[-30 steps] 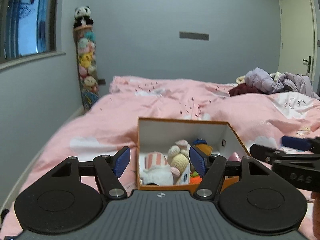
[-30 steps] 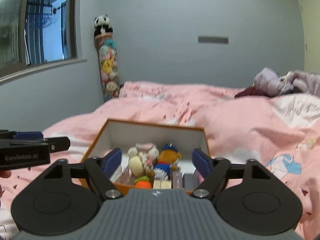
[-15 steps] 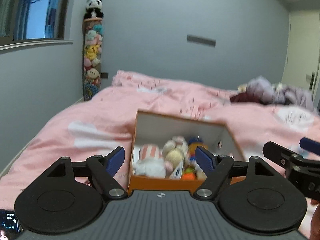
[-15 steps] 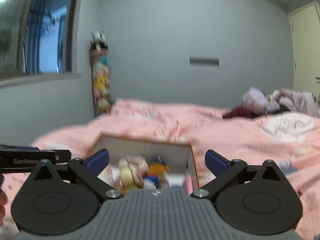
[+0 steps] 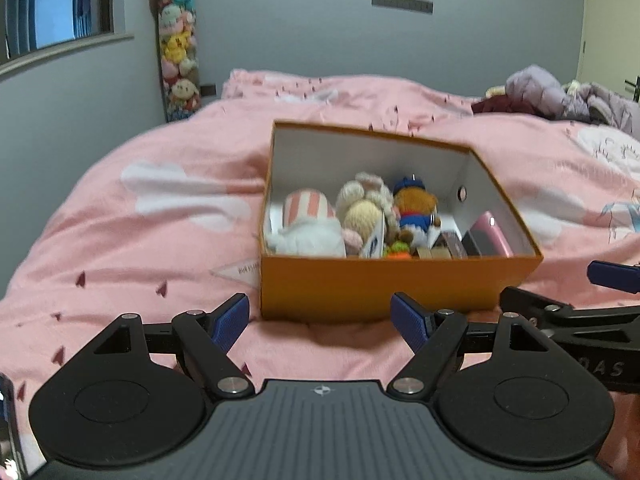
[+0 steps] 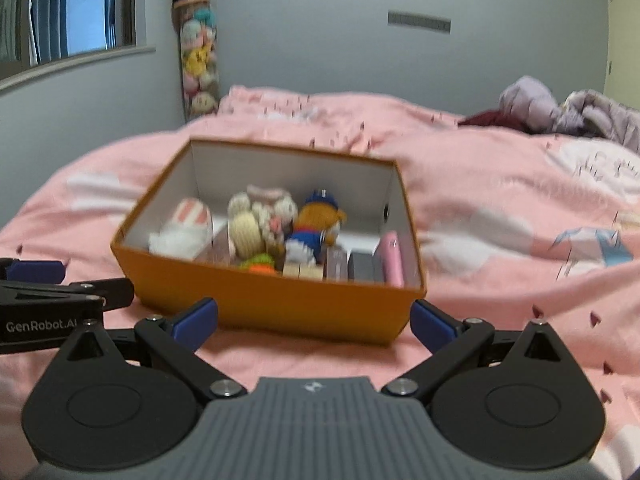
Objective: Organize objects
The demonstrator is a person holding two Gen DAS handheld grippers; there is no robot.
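An orange cardboard box [image 5: 384, 284] with a white interior is seen resting on the pink duvet [image 5: 160, 184] of the bed, just ahead of both tools. Inside it are packed a pink-striped white plush [image 5: 308, 224], a cream knitted doll [image 5: 364, 212], a bear in a blue cap [image 5: 414, 208], and a pink case [image 5: 492, 232] standing against the right wall. The left hand-held gripper [image 5: 320, 320] is held released, with nothing between its blue pads [image 5: 232, 318]. The right hand-held gripper [image 6: 314, 320] is likewise spread wide and empty. "GenRobot.AI" is printed on the left tool's side in the right wrist view; "DAS" can be read on the right tool.
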